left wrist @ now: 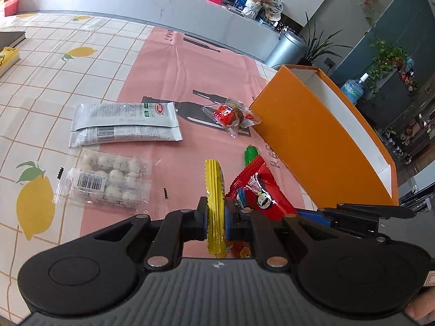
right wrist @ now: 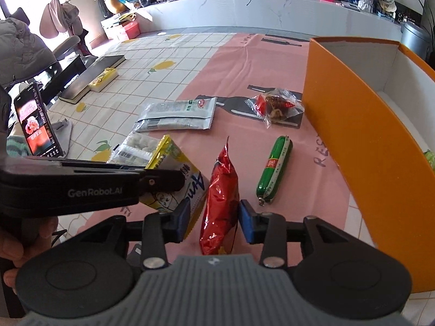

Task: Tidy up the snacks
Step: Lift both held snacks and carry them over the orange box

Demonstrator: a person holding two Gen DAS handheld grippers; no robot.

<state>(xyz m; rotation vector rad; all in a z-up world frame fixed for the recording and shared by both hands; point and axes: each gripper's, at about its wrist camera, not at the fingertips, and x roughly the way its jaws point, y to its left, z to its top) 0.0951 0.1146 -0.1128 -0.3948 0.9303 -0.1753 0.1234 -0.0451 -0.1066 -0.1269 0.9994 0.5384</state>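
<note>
My left gripper [left wrist: 216,218] is shut on a yellow snack packet [left wrist: 215,190], held edge-on; the packet also shows in the right wrist view [right wrist: 174,174]. My right gripper [right wrist: 214,217] stands around a red foil packet [right wrist: 220,198], with a small gap at each pad; the red packet also shows in the left wrist view [left wrist: 258,193]. A green sausage [right wrist: 274,168] lies right of it. A grey-white packet [left wrist: 125,125], a clear pack of white balls [left wrist: 108,182] and a clear wrapped red sweet [left wrist: 231,115] lie on the pink mat. An orange box [right wrist: 361,135] stands open on the right.
A phone [right wrist: 35,122] on a stand, a dark book [right wrist: 89,77] and a yellow box [right wrist: 104,79] lie at the table's left. A white counter [right wrist: 272,8] runs behind the table. A metal bin [left wrist: 288,47] and plants stand beyond the box.
</note>
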